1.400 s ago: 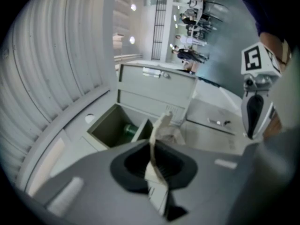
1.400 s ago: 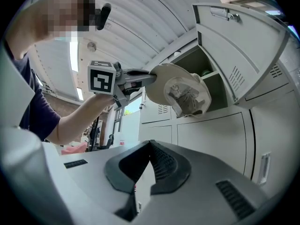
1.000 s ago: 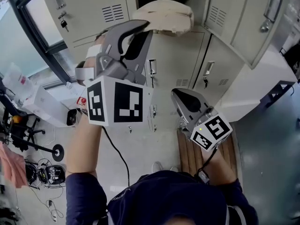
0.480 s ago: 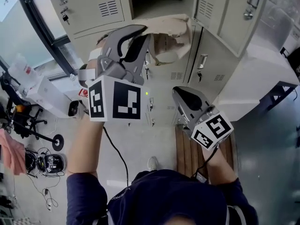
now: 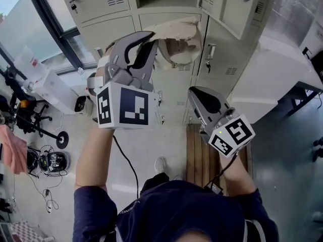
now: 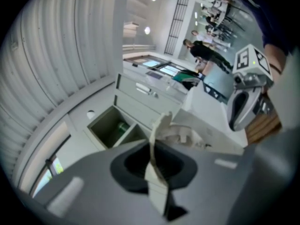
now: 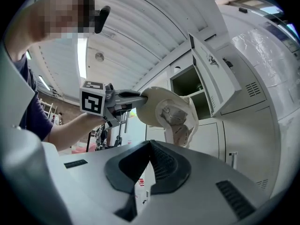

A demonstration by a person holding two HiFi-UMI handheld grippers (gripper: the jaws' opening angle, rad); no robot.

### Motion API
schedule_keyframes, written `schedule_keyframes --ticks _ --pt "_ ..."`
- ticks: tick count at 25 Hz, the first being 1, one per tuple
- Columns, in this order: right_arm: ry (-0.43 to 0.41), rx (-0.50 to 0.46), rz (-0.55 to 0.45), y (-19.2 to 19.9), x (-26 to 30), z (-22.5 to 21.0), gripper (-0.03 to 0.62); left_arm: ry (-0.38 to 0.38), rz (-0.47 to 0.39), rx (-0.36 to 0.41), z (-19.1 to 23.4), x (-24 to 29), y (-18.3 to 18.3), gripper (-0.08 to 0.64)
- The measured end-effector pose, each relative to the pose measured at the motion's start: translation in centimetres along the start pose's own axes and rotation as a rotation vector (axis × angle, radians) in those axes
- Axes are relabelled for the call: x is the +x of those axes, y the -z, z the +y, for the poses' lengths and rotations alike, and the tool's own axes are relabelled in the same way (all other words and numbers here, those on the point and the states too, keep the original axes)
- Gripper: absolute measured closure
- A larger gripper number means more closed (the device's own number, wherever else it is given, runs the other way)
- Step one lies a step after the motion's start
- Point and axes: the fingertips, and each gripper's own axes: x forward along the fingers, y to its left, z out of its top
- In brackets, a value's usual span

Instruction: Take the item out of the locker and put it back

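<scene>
A cream cap [image 5: 177, 34] hangs in front of the grey locker fronts in the head view. My left gripper [image 5: 153, 38] is shut on its brim, and in the left gripper view the thin cream brim [image 6: 157, 172] is pinched edge-on between the jaws. The cap [image 7: 169, 110] also shows in the right gripper view, held out by the left gripper [image 7: 127, 97] below the open locker compartment [image 7: 187, 86]. My right gripper [image 5: 196, 94] is lower and to the right, shut with nothing in it. The locker door [image 5: 224, 4] stands open.
A wooden slatted bench [image 5: 202, 158] lies on the floor below my right hand. A white cabinet [image 5: 275, 74] stands at the right. White boxes [image 5: 50, 92], a wheeled stand [image 5: 35, 127] and cables lie at the left by the window. A green object [image 6: 123, 125] sits inside the open compartment.
The cap and my left gripper now sit lower against the locker fronts, farther from the open compartment. My right gripper has shifted slightly right. Both jaws look unchanged.
</scene>
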Motion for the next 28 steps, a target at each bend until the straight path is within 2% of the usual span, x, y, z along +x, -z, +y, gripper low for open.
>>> schedule_keyframes --ticks 7,14,28 --pt "-0.008 0.002 0.0 -0.3 -2.8 2.3 0.588 0.017 0.022 -0.022 -2.7 -2.8 -0.8 0.541" --pt "0.007 -0.003 0.005 -0.6 -3.2 3.5 0.588 0.026 0.011 -0.072 -4.0 -4.5 -0.4 0.541" --pt "0.076 0.009 0.021 0.3 -0.3 7.2 0.588 0.072 0.004 -0.184 -4.7 -8.3 5.1 0.541"
